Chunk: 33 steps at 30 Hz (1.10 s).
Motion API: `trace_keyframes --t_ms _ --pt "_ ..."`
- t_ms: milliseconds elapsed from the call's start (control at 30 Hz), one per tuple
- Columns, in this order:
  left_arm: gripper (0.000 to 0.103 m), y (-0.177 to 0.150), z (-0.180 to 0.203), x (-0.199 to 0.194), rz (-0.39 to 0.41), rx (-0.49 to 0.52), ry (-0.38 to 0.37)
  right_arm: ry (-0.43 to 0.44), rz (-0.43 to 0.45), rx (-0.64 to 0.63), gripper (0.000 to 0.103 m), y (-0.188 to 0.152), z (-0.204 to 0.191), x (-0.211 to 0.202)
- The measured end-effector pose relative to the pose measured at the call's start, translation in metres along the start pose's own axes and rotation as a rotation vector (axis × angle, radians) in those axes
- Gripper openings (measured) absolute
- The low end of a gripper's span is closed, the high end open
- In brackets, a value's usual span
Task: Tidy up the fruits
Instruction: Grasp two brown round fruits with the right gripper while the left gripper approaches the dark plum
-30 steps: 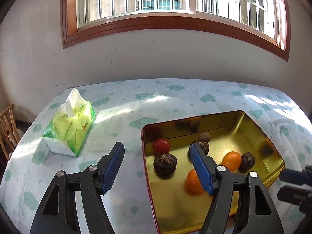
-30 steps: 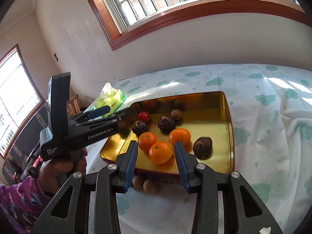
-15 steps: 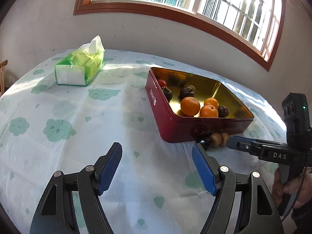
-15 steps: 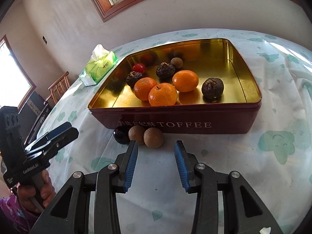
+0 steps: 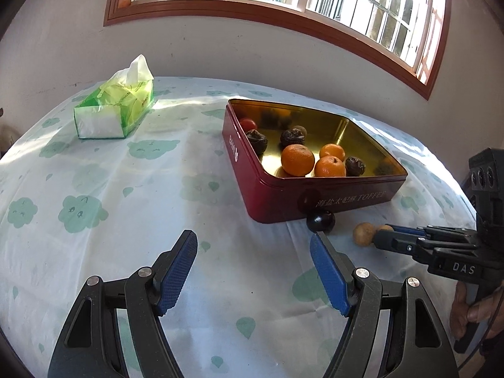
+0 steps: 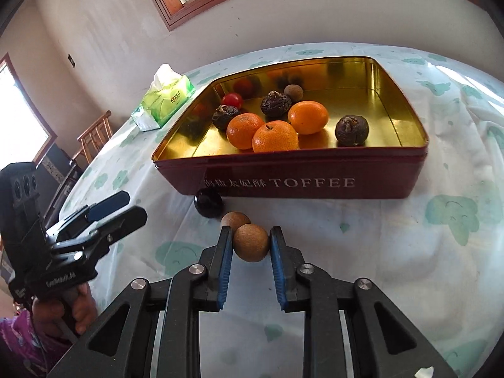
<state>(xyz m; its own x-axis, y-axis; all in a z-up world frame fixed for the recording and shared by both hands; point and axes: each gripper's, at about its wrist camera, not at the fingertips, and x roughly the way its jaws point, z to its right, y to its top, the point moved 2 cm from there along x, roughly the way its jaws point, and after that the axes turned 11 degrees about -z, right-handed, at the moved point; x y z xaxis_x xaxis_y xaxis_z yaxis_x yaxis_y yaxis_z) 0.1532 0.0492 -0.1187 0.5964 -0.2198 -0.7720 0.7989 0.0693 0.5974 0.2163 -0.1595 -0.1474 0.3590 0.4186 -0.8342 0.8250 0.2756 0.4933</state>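
A red toffee tin [image 6: 315, 186] with a gold inside holds three oranges [image 6: 274, 137], dark wrinkled fruits [image 6: 351, 130], a cherry tomato [image 6: 232, 99] and a small brown fruit [image 6: 293, 91]. On the cloth in front of the tin lie a dark plum [image 6: 208, 203] and two round brown fruits. My right gripper [image 6: 250, 231] is shut on the nearer brown fruit [image 6: 251, 244], with both blue pads pressing its sides; the other brown fruit [image 6: 234, 220] touches it. My left gripper [image 5: 253, 242] hangs open over the bare cloth, with the plum [image 5: 320, 221] just beyond its right fingertip.
A green tissue pack [image 5: 115, 110] stands at the back left of the table. A wooden chair [image 6: 94, 135] sits past the table's left edge. The cloud-patterned cloth [image 5: 126, 189] spreads wide to the left of the tin. A hand [image 6: 78, 312] holds the left gripper's grip.
My right gripper came down to the fruits in front of the tin and its jaws closed on the nearer brown one. My left gripper pulled back from over the tin to the cloth.
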Motion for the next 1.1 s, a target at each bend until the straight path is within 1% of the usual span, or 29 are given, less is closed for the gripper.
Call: trace_keyframes --t_ms 100,133,233,267,300,400,533,600,633,667,700,767,833,900,933,1000,1067,1100 --pt "0.075 -0.001 0.001 0.000 0.002 0.007 0.010 0.009 -0.005 0.008 0.022 -0.009 0.005 -0.005" --pt "0.075 -0.001 0.002 0.000 0.001 0.011 0.012 0.000 -0.010 0.001 0.023 -0.011 0.004 -0.004" --pt "0.075 -0.001 0.002 0.002 -0.005 0.011 0.022 -0.025 -0.015 -0.021 0.026 -0.015 0.001 -0.003" --pt "0.075 -0.001 0.001 0.002 -0.007 0.007 0.023 -0.023 -0.014 -0.028 0.029 -0.016 0.000 -0.004" --pt "0.075 0.000 0.000 0.002 -0.009 0.003 0.024 -0.035 -0.009 -0.037 0.034 -0.015 -0.001 -0.005" --pt "0.075 0.000 -0.001 0.002 -0.010 -0.002 0.026 -0.089 0.011 -0.084 0.037 -0.009 0.000 -0.009" --pt "0.075 -0.001 0.001 0.003 -0.016 0.003 0.031 -0.089 -0.018 -0.130 0.039 0.000 0.003 -0.002" --pt "0.075 -0.001 0.001 0.004 -0.019 0.006 0.032 -0.074 -0.036 -0.138 0.040 0.002 0.004 0.006" --pt "0.075 -0.001 0.001 0.004 -0.020 0.007 0.033 -0.081 -0.025 -0.152 0.037 0.001 0.002 0.006" --pt "0.075 -0.001 0.002 0.004 -0.021 0.008 0.034 -0.098 -0.031 -0.168 0.025 0.001 -0.001 0.008" --pt "0.075 -0.001 0.002 0.004 -0.020 0.011 0.034 -0.118 -0.031 -0.177 0.023 0.000 -0.002 0.007" --pt "0.075 -0.001 0.006 0.001 -0.015 0.034 0.031 -0.129 -0.021 -0.151 0.023 -0.004 0.002 0.002" --pt "0.075 -0.002 0.016 -0.002 -0.027 0.083 0.002 -0.141 0.025 -0.096 0.023 -0.008 0.018 -0.010" --pt "0.075 -0.002 0.028 -0.003 -0.045 0.095 -0.021 -0.150 0.068 0.013 0.023 -0.010 0.046 -0.024" --pt "0.075 -0.002 0.034 -0.002 -0.053 0.095 -0.045 -0.154 0.088 0.076 0.023 -0.011 0.063 -0.031" --pt "0.075 0.001 0.046 0.005 -0.077 0.093 -0.083 -0.189 0.116 0.158 0.023 -0.014 0.088 -0.041" --pt "0.075 0.005 0.058 0.012 -0.081 0.099 -0.068 -0.211 0.130 0.190 0.023 -0.015 0.102 -0.045" --pt "0.073 0.007 0.063 0.016 -0.082 0.100 -0.053 -0.198 0.130 0.206 0.023 -0.017 0.106 -0.045"
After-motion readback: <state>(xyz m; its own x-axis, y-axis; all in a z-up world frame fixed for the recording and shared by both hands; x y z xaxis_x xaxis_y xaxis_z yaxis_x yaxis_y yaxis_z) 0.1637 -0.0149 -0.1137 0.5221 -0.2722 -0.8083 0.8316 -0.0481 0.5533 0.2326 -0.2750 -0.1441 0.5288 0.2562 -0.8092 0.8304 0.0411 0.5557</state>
